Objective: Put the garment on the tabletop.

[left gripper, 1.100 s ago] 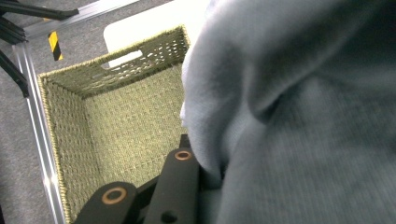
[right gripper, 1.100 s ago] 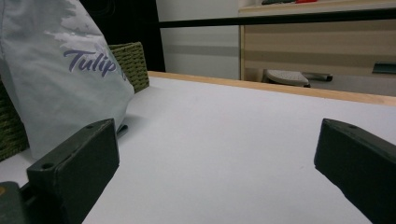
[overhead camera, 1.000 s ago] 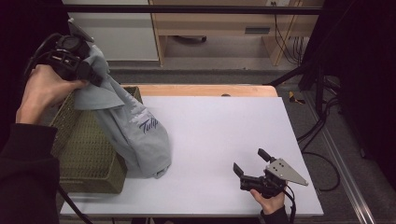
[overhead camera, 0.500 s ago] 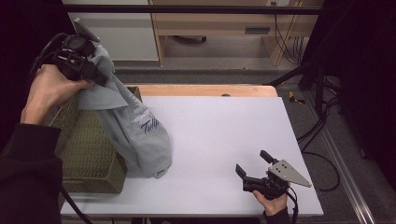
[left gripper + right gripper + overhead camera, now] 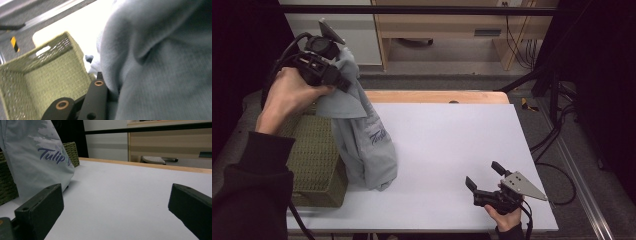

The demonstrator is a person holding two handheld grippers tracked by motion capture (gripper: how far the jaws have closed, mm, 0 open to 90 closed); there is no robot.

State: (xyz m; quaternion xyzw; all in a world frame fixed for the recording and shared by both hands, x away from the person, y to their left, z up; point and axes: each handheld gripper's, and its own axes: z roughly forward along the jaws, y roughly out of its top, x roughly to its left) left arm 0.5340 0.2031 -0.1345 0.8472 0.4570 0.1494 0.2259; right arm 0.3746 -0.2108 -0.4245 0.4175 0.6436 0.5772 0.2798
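- The left gripper (image 5: 343, 82) is raised above the desk's (image 5: 452, 150) left side, its fingers clenched on a grey T-shirt (image 5: 364, 145).
- The shirt hangs nearly clear of a green woven basket (image 5: 314, 160); its bottom edge touches the desk just beside it.
- The basket's inside looks empty in the left gripper view.
- Spreading or folding is likely left.
- The right gripper (image 5: 484, 180) rests near the front edge, fingers released and holding nothing.
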